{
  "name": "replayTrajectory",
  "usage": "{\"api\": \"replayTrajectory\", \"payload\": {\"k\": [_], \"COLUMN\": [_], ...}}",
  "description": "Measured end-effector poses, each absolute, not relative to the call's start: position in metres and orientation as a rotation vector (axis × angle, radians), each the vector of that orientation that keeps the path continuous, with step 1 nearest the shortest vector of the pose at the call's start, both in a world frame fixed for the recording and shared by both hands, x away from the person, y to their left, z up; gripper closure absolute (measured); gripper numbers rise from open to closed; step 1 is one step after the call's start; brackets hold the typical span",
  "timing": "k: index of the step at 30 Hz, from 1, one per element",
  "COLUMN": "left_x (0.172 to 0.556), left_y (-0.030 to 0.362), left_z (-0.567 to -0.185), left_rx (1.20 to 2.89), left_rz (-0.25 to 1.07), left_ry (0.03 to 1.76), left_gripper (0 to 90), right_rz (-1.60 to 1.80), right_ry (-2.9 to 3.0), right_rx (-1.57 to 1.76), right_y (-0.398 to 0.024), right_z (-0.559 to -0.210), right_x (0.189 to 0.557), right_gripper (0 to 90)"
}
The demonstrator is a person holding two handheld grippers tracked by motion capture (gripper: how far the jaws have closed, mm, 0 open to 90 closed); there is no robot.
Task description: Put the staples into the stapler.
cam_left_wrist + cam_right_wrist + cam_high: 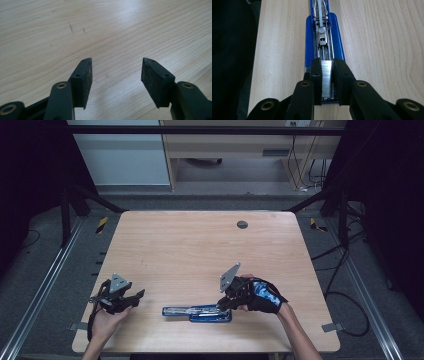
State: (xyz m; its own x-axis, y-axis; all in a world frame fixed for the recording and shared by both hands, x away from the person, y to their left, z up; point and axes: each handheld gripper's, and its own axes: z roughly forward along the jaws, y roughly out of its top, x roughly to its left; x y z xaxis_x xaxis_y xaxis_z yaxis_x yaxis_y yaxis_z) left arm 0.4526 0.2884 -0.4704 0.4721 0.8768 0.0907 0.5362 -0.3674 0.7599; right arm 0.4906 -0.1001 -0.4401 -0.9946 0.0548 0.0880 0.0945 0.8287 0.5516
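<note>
The right claw (327,82) squeezes a strip of staples (327,77), holding it over the open blue stapler (197,313) at the table's (200,250) near edge to load it. The left claw (116,77) waits open, holding nothing.

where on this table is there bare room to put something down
The whole far half of the table is bare up to the small dark disc. Bare wood also lies between the left tool and the opened blue stapler. The crowded spot is the near edge, where the right tool holds a staple strip.
</note>
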Motion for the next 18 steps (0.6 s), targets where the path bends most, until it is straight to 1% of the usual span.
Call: {"api": "replayTrajectory", "payload": {"k": [18], "left_x": [0.453], "left_y": [0.288], "left_z": [-0.4709], "left_rx": [2.059], "left_rz": [0.653], "left_ry": [1.166], "left_gripper": [42.5], "right_rz": [-0.876], "right_ry": [-2.934], "right_rx": [-0.088], "right_y": [-0.1002], "right_z": [-0.4386], "right_x": [0.4911], "right_gripper": [78.6]}}
